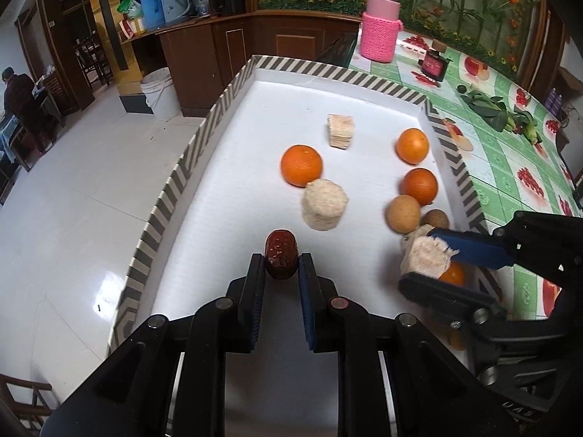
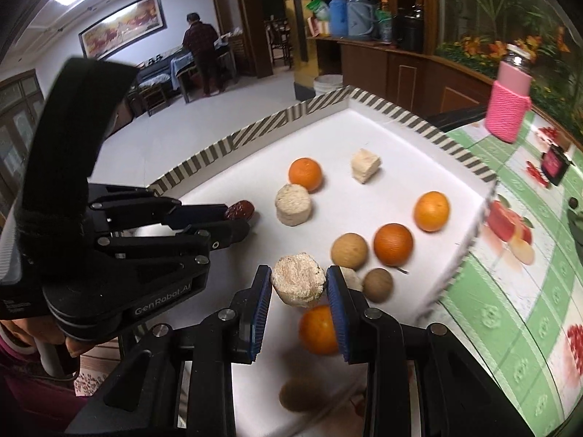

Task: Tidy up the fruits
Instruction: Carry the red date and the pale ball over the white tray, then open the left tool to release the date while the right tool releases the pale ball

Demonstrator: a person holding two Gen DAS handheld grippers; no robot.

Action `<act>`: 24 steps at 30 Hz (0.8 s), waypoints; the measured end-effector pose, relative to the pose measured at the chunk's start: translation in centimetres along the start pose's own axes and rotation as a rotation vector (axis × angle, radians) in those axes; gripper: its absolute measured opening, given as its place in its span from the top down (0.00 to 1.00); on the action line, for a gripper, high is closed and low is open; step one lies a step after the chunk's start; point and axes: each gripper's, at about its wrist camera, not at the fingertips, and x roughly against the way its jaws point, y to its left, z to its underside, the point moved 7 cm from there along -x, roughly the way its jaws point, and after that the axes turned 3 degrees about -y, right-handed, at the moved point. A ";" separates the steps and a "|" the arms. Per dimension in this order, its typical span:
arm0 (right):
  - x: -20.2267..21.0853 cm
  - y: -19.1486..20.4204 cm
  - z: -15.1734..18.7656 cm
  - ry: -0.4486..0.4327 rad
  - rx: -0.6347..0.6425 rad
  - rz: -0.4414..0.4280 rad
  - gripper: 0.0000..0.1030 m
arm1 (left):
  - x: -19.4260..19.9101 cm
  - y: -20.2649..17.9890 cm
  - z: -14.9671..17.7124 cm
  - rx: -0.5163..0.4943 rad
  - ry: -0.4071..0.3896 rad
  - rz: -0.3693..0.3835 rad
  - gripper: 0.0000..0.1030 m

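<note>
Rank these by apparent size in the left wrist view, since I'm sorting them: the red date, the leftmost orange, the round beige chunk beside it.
1. Round beige chunk and leftmost orange: look alike, unranked.
2. Red date, smallest, though nearest the camera.

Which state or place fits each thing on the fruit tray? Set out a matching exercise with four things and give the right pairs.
Things:
1. red date
2. pale fibrous chunk
3. pink knitted jar
4. striped tray

Descriptions:
A. stands on the green tablecloth
B. held in the left gripper
C. holds the oranges
D. held in the right gripper

Pairs: 1-B, 2-D, 3-A, 4-C
</note>
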 end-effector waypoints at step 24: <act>1.1 -0.6 0.1 -0.037 -0.014 0.014 0.55 | -0.2 0.9 -0.5 0.019 -0.032 -0.067 0.46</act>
